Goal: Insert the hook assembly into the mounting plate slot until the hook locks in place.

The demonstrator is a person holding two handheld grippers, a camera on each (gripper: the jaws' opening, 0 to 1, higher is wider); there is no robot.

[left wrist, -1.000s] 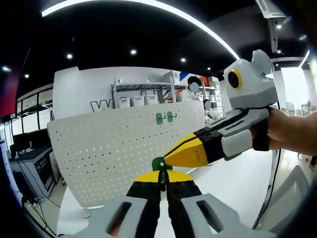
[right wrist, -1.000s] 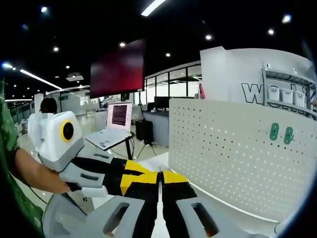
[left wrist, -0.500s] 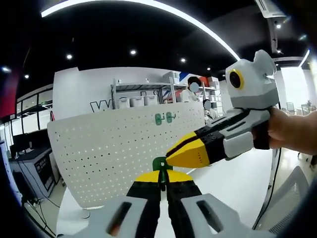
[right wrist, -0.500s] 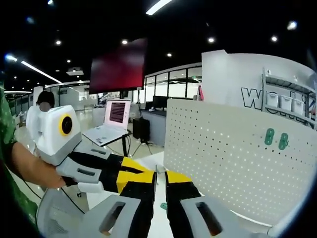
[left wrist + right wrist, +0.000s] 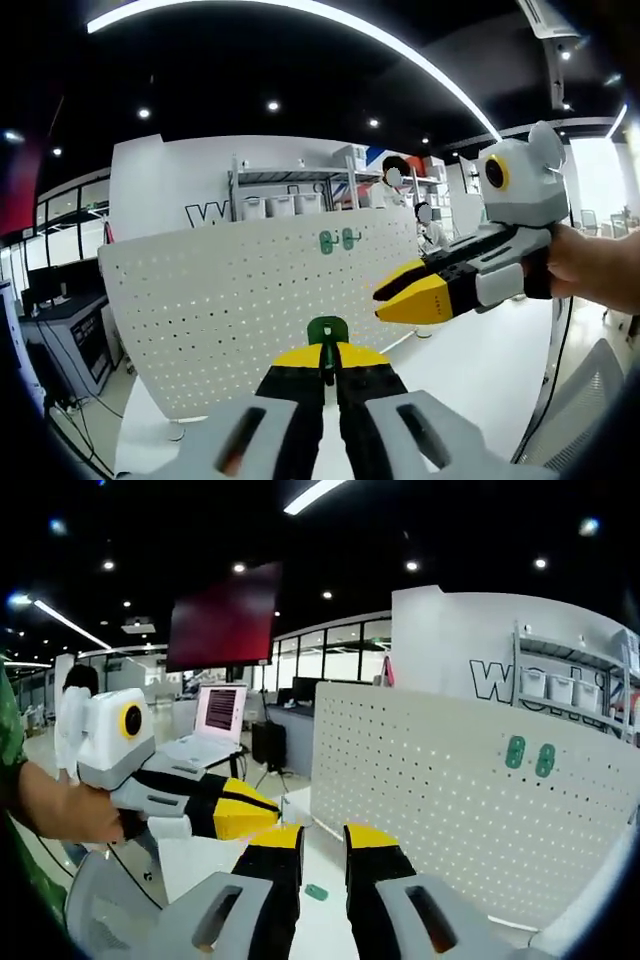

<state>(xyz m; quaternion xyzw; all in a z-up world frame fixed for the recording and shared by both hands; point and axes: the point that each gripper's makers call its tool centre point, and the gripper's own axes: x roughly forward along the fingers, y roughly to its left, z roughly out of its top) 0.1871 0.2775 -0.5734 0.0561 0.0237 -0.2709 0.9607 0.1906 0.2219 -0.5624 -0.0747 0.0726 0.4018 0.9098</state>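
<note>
The left gripper (image 5: 327, 352) is seen with its jaws pressed together on a small green hook (image 5: 327, 331), whose rounded top stands just above the yellow tips. The right gripper (image 5: 322, 842), which half a second ago lay close beside the left tips, has been drawn away to the right and its jaws are now spread with a clear gap; in the left gripper view it is seen well apart from the hook, held by a hand (image 5: 592, 268). From this it is judged that the hook has been handed over and is now carried by the left side alone, so insertion is not yet begun. The white perforated mounting plate (image 5: 230, 300) stands upright beyond, on the far side of the table (image 5: 470, 370). Two green hooks (image 5: 339, 240) are already fitted near its upper edge. A small green piece (image 5: 316, 892) lies on the table near the plate's foot
</note>
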